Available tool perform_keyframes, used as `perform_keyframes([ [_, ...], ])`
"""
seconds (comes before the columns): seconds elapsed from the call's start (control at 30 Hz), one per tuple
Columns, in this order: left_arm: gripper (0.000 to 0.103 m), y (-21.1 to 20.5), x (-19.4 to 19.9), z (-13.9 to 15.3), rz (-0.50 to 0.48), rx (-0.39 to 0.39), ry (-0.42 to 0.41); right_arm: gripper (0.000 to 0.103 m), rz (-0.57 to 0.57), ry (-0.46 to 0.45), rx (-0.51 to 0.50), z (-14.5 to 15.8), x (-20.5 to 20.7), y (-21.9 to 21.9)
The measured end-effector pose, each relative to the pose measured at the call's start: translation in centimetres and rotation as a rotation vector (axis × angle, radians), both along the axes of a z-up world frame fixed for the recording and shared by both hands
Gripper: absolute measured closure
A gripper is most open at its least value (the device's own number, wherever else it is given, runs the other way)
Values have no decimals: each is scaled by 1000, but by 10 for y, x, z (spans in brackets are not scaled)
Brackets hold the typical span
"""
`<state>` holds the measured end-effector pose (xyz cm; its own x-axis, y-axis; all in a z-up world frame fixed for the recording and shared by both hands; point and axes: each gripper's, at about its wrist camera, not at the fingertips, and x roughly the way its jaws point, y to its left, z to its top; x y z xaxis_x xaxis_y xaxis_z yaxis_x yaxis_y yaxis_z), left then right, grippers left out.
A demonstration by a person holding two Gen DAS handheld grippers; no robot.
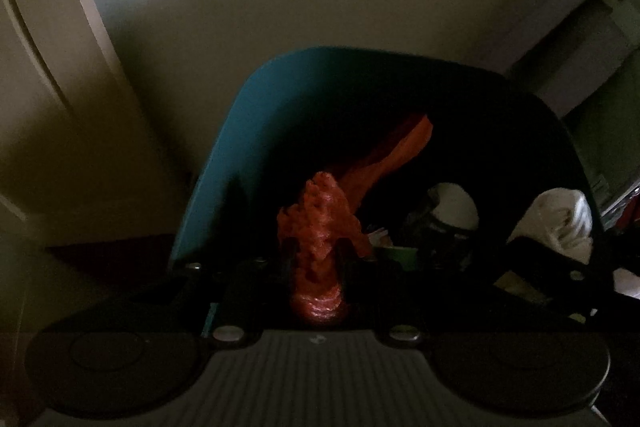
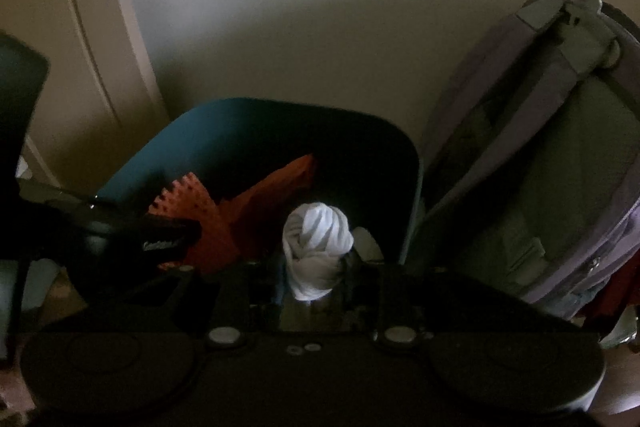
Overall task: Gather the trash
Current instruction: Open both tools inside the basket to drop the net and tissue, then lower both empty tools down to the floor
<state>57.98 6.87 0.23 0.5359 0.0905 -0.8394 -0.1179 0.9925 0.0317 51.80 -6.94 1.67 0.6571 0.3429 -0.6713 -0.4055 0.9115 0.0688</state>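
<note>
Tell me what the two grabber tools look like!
Both are mostly black. The left gripper has a ribbed grey body, round black side discs and silver screws. The right gripper has the same black discs and silver screws, but a darker body.

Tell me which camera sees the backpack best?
The right wrist view: the grey backpack shows nearly whole beside the teal bin, straps and top loop included. The left wrist view catches only its corner at the right edge.
</note>
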Motion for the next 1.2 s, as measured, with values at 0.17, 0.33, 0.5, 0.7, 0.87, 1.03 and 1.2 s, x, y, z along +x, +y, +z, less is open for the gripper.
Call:
perform_keyframes([
  [0.17,65,-2,2,-2,-12,-12,-7,64,28,-8,-14,1,-9,5],
  [0.33,46,-3,-11,8,-35,-31,-51,51,46,-23,-20,3,-23,3],
  [0.5,33,-4,-28,24,-43,-26,-101,45,50,-36,-17,13,-29,3],
  [0.7,28,-8,-59,52,-48,-41,-150,38,47,-67,18,29,-56,-4],
  [0.87,24,-13,-96,76,-37,-40,-186,26,38,-98,39,48,-86,-21],
  [1.03,23,-23,-141,89,-60,-29,-216,19,51,-114,60,56,-120,-41],
  [1.2,22,-26,-186,86,-76,-52,-200,10,60,-109,84,51,-158,-55],
])
